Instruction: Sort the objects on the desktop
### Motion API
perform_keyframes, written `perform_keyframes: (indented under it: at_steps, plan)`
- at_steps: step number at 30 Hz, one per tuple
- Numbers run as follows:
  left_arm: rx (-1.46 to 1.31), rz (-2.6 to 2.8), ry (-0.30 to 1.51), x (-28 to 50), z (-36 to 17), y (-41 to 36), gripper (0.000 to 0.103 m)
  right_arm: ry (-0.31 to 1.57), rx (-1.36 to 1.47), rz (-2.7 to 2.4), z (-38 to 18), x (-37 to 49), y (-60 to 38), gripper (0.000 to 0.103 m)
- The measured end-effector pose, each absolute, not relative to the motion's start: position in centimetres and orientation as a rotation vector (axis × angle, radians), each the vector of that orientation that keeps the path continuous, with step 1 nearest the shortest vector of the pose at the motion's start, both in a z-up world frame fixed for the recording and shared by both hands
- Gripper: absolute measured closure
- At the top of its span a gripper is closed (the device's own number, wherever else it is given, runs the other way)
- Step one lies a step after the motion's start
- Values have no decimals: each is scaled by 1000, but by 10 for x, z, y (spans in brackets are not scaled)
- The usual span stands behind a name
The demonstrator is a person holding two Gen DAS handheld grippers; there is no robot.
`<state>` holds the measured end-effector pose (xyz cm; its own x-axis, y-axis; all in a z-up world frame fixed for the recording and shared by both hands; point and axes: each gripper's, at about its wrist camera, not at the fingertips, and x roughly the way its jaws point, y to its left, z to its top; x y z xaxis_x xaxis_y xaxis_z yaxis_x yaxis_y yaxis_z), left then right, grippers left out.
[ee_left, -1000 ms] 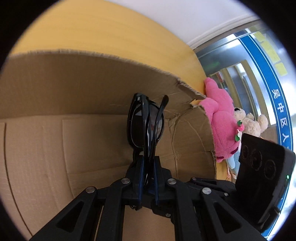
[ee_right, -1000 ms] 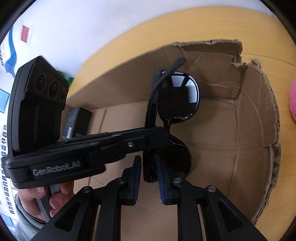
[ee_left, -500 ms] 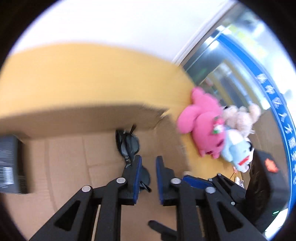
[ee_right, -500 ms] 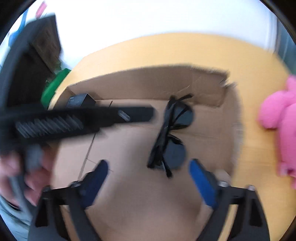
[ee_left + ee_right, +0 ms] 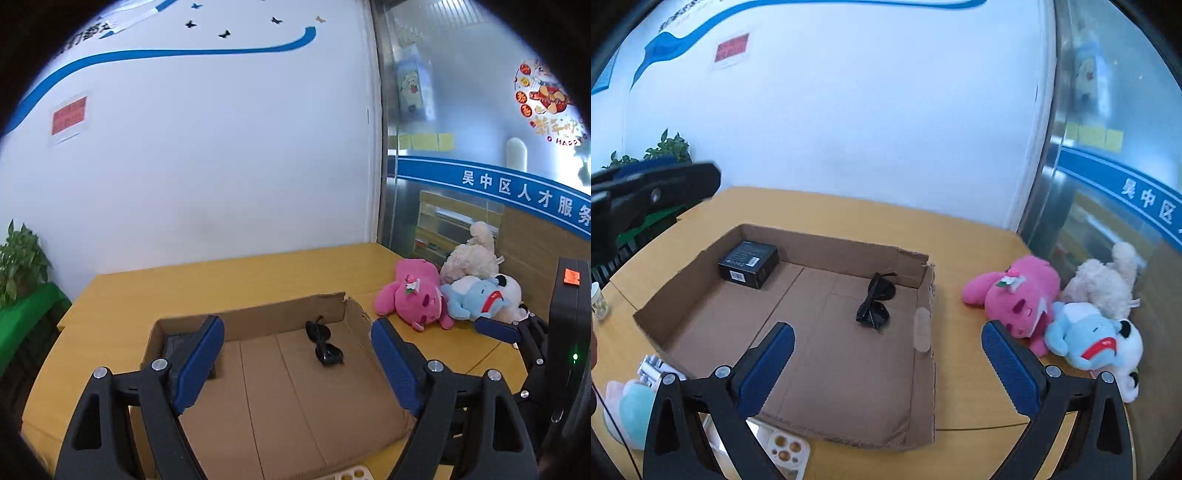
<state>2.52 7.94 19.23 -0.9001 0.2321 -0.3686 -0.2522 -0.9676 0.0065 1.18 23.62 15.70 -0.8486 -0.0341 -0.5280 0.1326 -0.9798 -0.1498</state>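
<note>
The black sunglasses [image 5: 324, 345] [image 5: 875, 306] lie folded on the floor of the open cardboard box [image 5: 280, 317] [image 5: 827, 247], near its right wall. A small black carton [image 5: 749, 263] sits in the box's far left corner. My left gripper [image 5: 297, 332] hangs above the box's near side, well back from the sunglasses. Its jaws are opening with nothing between them. My right gripper [image 5: 888, 328] hovers over the box's near right part. Its jaws are also opening, and they are empty. The left gripper [image 5: 657, 188] shows at the right wrist view's left edge.
A pink plush [image 5: 410, 299] [image 5: 1015, 291], a blue plush [image 5: 1086, 336] and a cream plush [image 5: 1104, 280] lie on the yellow desk right of the box. A white phone case [image 5: 786, 454], silver cylinders [image 5: 652, 369] and a teal plush [image 5: 631, 410] lie near the front left. A plant [image 5: 18, 254] stands far left.
Both grippers have let go of the sunglasses, which now lie in the box. Both have pulled back and up, and their jaws have spread wide.
</note>
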Motion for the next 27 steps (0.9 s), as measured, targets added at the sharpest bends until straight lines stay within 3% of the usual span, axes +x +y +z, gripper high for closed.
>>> perform_keyframes:
  at_steps: [17,18,20,21,22,23,24,25,27]
  plan:
    - [-598,2910,-48,109,157,19,24,142,871,-2871,131,100,198,0]
    - [-623,2900,-46,109,153,18,30,129,867,-2866,131,105,197,0]
    - [-688,2893,-55,108,141,15,92,108,840,-2861,130,113,197,1]
    - [-721,2891,-74,106,135,13,98,105,833,-2873,128,117,198,4]
    - [-738,2895,-102,107,129,9,97,105,834,-2881,128,119,198,22]
    - [-737,2898,-115,108,123,6,97,108,835,-2886,126,122,198,51]
    - [-725,2911,-131,111,119,4,97,108,846,-2898,123,123,200,62]
    - [-709,2924,-150,112,116,0,94,96,859,-2908,121,123,202,65]
    - [-699,2952,-172,113,112,-5,70,71,863,-2922,117,124,207,60]
